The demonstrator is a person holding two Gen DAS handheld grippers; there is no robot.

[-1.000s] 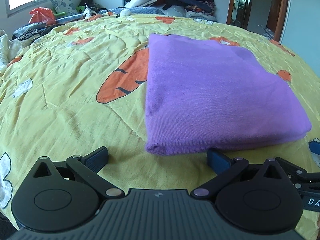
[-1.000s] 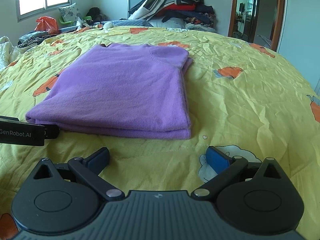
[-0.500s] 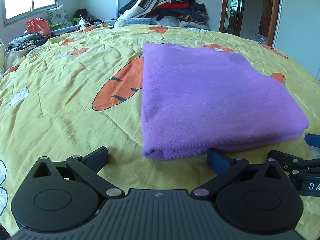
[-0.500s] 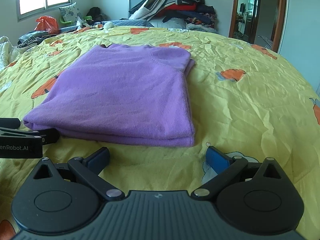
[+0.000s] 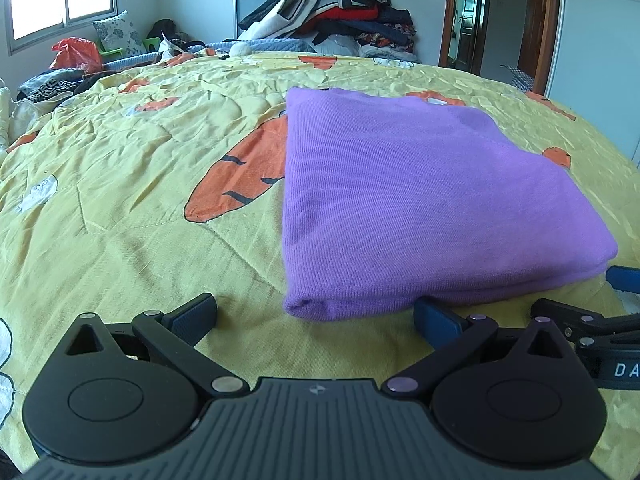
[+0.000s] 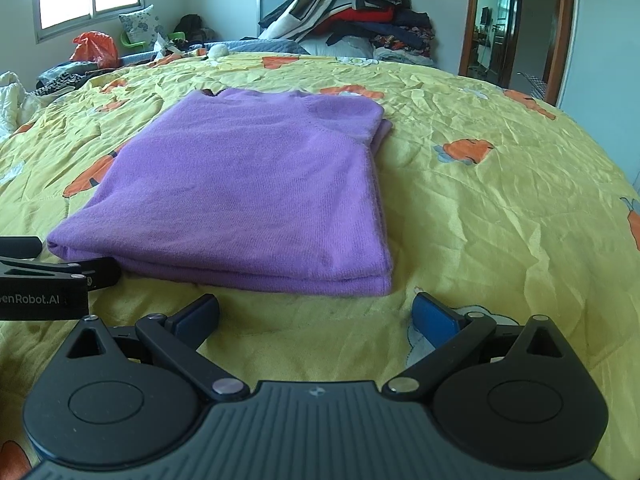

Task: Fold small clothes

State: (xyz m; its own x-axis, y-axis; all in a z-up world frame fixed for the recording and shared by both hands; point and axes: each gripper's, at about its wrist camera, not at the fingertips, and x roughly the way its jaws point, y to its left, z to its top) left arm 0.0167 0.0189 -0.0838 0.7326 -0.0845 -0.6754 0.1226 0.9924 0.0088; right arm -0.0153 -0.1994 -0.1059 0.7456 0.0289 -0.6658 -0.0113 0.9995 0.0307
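Note:
A purple knit garment (image 5: 424,200) lies folded into a flat rectangle on the yellow bedspread (image 5: 120,208). My left gripper (image 5: 316,314) is open just in front of the garment's near left corner, empty, its right pad (image 5: 436,316) beside the near edge. In the right wrist view the same garment (image 6: 256,192) lies ahead and to the left. My right gripper (image 6: 316,312) is open and empty, just short of the garment's near right corner. Each gripper's tip shows at the side of the other's view.
The bedspread (image 6: 500,220) has carrot prints and many wrinkles. A tall pile of clothes (image 5: 332,12) sits at the head of the bed. An orange bag (image 5: 76,54) and a pillow lie at the far left. A doorway (image 6: 516,28) opens at the right.
Both grippers have lowered and eased slightly back from the folded garment's near edge, staying open. The garment has not moved.

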